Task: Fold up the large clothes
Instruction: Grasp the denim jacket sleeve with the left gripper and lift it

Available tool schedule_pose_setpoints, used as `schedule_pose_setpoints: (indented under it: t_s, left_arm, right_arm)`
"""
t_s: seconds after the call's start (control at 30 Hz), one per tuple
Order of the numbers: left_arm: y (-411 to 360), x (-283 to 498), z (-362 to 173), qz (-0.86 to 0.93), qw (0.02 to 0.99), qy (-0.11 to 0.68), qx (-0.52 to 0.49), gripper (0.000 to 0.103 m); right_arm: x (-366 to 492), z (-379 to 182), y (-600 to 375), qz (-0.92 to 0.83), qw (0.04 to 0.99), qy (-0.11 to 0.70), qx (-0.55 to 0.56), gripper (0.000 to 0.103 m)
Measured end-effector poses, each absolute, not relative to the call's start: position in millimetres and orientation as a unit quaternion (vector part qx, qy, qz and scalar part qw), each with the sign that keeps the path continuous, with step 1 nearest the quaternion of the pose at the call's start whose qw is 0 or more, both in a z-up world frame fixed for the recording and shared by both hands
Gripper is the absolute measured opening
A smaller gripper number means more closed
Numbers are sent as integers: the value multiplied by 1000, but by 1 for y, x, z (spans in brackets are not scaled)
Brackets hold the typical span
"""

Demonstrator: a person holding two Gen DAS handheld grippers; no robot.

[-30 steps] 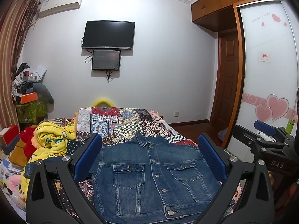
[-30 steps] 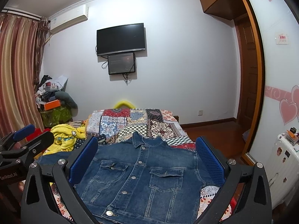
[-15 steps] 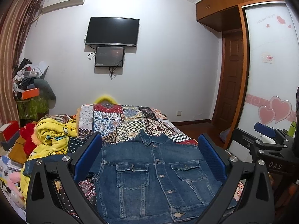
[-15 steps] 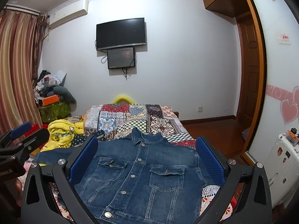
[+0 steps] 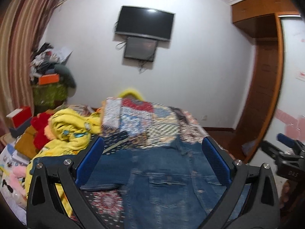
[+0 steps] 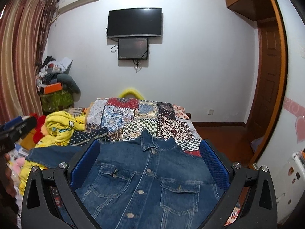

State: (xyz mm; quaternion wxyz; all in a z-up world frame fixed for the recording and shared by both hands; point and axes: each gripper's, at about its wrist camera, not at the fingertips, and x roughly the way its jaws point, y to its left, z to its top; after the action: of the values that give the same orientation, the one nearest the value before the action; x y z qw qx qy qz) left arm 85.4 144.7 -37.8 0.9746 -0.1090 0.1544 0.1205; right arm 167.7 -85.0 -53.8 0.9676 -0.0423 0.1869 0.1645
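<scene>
While the denim jacket (image 6: 144, 181) lies flat on the patchwork bedspread (image 6: 144, 116), collar away | left gripper (image 5: 152, 164), right gripper (image 6: 148, 164): jaws wide, empty, above hem | outstretched sleeve (image 6: 51, 155) nearer left.

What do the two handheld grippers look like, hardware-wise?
The left gripper and the right gripper match: black Y-shaped frames with triangular cutouts, silver round bolt heads, and flat blue textured finger pads. White lettering, apparently "DAS", marks the right gripper's side in the left wrist view. No cables or sleeves visible.
</scene>
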Motion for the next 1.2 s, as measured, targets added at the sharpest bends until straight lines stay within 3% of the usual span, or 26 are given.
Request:
schedule_pose_setpoints:
  t_s: [0.23,0.53,0.73,0.77,0.83,1.0,1.17,1.2]
  left_arm:
    - [229,117,-86,221,943,209,-137,103]
    - [311,133,-198,182,873,351,-287,101]
    - [344,119,-261,173,818,398,-377,101]
    - [349,118,-269,172,811,399,-391,99]
    - [361,117,-287,163,790,406,-431,87]
    - [389,125,-315,147,759,396,-495,80]
    - [407,142,-320,181,758,413,-471,69]
    - [410,146,-321,195,758,423,-457,61]
  right_arm:
    - [212,-86,-61,145,959,230,-85,103]
    - [277,-167,-38,179,895,396,-103,103]
    - [293,-198,-47,162,864,472,-70,103]
    - [294,-201,-49,167,857,483,-59,103]
    - [296,-205,-54,178,845,503,-36,103]
    - [297,-210,-63,180,836,519,-4,103]
    - [299,-206,-73,176,835,520,13,103]
    - [298,-205,-76,177,835,521,19,103]
